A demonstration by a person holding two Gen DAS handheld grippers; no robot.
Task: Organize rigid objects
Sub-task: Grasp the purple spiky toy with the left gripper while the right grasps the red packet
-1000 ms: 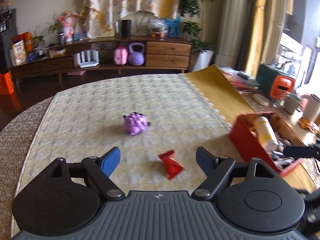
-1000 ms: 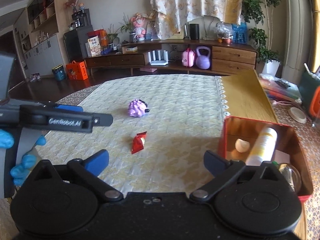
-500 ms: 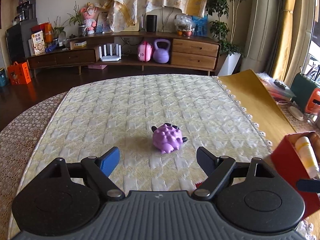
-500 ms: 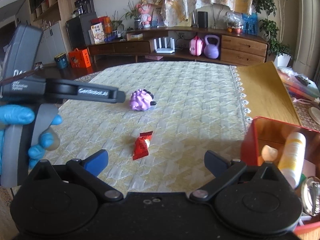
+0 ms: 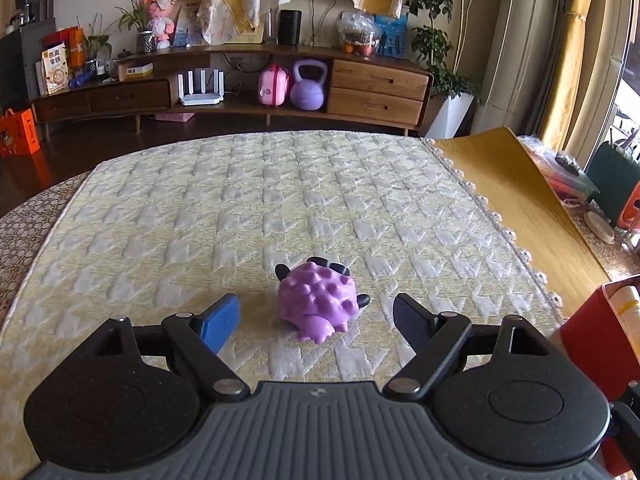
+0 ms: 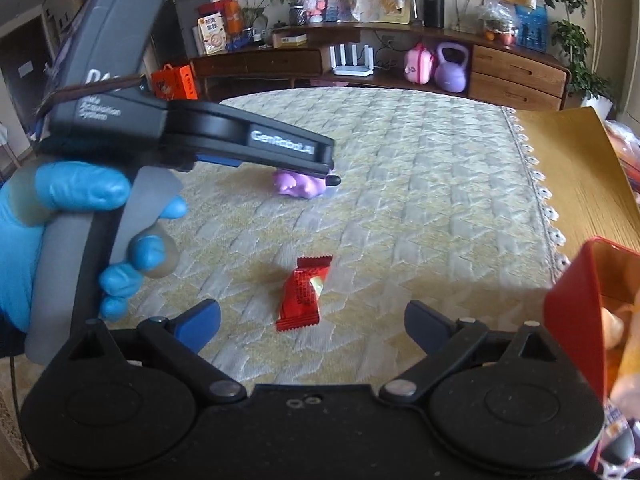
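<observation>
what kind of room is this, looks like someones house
Most likely a home living room: a long wooden sideboard along the wall, a purple kettlebell and a router on its shelf, tall potted plants, curtains.

"GenRobot.AI" on left gripper (image 6: 256, 168) arm; other print unreadable

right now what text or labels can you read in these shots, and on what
"GenRobot.AI": on the side of the left gripper finger arm, right wrist view.
Two lines of white print on that gripper's grey body: too blurred to read.
Print on the red candy wrapper: too small.
Characters on the snack box on the sideboard: too small.
</observation>
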